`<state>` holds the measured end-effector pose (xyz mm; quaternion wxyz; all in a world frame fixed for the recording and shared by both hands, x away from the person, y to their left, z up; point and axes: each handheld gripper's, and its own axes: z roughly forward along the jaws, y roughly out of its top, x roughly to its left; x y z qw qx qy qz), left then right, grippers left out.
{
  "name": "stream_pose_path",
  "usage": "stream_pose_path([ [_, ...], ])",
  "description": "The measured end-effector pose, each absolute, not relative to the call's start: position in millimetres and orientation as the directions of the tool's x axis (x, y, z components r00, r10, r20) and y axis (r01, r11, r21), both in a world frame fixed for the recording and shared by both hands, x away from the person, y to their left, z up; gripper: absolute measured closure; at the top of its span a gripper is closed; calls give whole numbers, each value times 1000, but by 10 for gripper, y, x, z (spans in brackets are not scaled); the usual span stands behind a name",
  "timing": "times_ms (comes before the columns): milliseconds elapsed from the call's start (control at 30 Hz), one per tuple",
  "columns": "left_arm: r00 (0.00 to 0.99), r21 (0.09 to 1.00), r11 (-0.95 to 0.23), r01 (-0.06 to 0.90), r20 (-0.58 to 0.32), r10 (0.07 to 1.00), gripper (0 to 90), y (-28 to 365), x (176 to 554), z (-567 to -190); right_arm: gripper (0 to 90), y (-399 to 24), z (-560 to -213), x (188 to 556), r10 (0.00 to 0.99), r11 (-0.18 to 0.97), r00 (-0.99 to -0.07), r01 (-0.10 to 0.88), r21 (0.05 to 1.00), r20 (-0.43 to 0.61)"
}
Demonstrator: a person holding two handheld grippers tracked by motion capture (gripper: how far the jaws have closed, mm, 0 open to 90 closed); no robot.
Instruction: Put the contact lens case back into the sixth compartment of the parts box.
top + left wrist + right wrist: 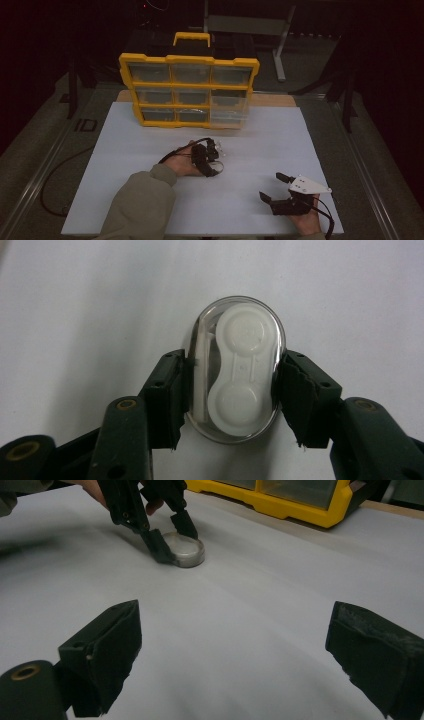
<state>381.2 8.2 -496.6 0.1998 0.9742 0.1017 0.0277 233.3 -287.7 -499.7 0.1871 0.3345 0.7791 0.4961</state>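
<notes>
A yellow organizer case (189,90) stands, seemingly upright, on the white board (125,150).

Dim workshop: yellow parts organizer (189,90)

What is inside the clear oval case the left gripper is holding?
Inside the clear case lies a white two-cup lens holder, with a thin white piece beside it. Anything beneath them is covered.

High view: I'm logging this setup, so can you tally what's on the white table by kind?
Yellow organizer box: 1
Clear oval case with a white lens holder inside: 1
Left gripper, shut on the clear oval case: 1
Right gripper, open: 1
Total: 4
</notes>
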Motion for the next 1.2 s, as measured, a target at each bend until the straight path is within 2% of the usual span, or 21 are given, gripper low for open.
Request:
stream_pose_path([
  [1200, 970, 442, -875, 198, 41, 240, 498, 332, 3784, -4620, 78, -2883, -4995, 2336, 706, 276, -706, 337, 900, 48],
])
